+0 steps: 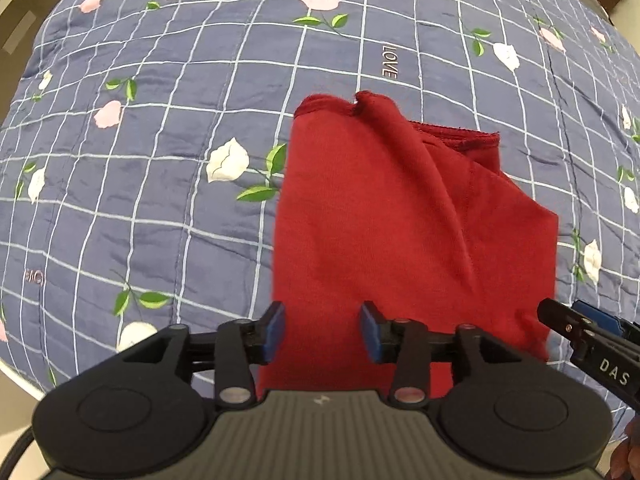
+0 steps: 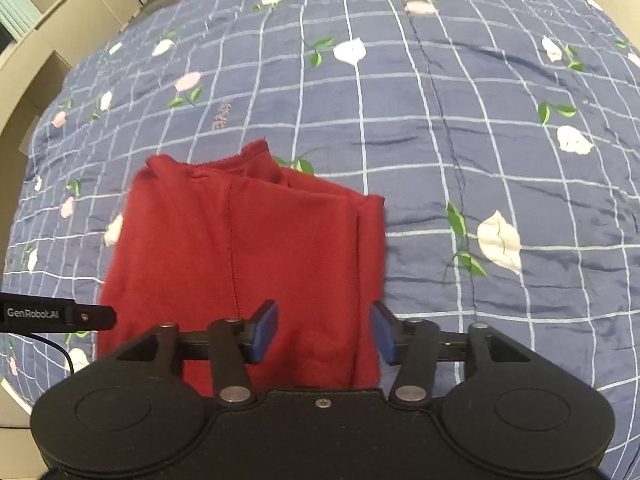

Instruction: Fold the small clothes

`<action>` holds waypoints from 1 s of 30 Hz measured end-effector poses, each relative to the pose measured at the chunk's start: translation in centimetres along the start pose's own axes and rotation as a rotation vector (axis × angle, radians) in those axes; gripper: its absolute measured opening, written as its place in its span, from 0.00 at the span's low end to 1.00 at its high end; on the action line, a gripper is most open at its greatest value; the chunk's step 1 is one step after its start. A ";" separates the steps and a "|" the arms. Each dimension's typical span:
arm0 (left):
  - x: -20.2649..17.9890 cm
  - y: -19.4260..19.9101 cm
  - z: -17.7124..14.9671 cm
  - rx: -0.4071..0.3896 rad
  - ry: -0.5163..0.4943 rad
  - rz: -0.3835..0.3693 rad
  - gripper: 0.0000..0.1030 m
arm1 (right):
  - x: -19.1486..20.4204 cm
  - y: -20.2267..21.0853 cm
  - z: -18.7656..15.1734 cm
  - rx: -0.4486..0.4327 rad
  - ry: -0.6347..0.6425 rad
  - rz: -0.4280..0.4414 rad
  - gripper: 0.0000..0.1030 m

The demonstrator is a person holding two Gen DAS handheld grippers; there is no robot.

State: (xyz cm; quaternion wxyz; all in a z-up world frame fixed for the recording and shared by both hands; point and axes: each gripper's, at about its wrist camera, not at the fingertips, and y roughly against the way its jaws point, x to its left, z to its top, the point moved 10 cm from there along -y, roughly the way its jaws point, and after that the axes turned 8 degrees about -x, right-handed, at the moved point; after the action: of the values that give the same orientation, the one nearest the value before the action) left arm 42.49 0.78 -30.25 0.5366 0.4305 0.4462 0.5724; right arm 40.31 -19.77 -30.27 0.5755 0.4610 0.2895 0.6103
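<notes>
Both grippers, left (image 1: 323, 332) and right (image 2: 325, 330), hover open-fingered over the shirt's (image 1: 400, 220) near edge (partly folded): pinch both corners evenly.

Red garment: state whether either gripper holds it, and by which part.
Nothing is held. The left gripper and the right gripper both stand open over the near edge of the red garment, which lies partly folded on the quilt.

Red garment (image 1: 400, 220) near edge — hidden behind claws.
</notes>
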 end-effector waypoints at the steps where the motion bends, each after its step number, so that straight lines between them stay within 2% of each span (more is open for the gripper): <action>1: -0.1 0.4 -0.2 -0.008 0.001 0.007 0.54 | 0.0 0.5 0.1 -0.013 0.001 0.007 0.58; 4: -0.3 2.4 -0.7 -0.049 -0.006 0.033 0.61 | 0.1 2.4 0.4 -0.060 0.001 0.032 0.66; 9: -0.3 6.6 -2.0 -0.139 0.021 0.065 0.80 | 0.1 6.7 0.5 -0.154 0.028 0.071 0.81; 15: -0.1 12.6 -5.0 -0.271 0.082 0.077 0.90 | 0.1 12.9 -0.1 -0.285 0.093 0.106 0.94; 23: 0.6 19.2 -9.8 -0.438 0.126 0.087 0.99 | 0.5 20.6 -2.1 -0.437 0.132 0.164 0.99; 30: 1.4 23.7 -14.5 -0.557 0.130 0.091 0.99 | 1.0 25.9 -5.5 -0.515 0.146 0.201 0.99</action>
State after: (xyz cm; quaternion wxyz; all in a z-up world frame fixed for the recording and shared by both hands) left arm 22.88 0.87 -10.52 0.5781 0.2485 0.2854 0.7230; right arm 24.16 -22.27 -9.39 0.5880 0.2809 0.1185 0.7492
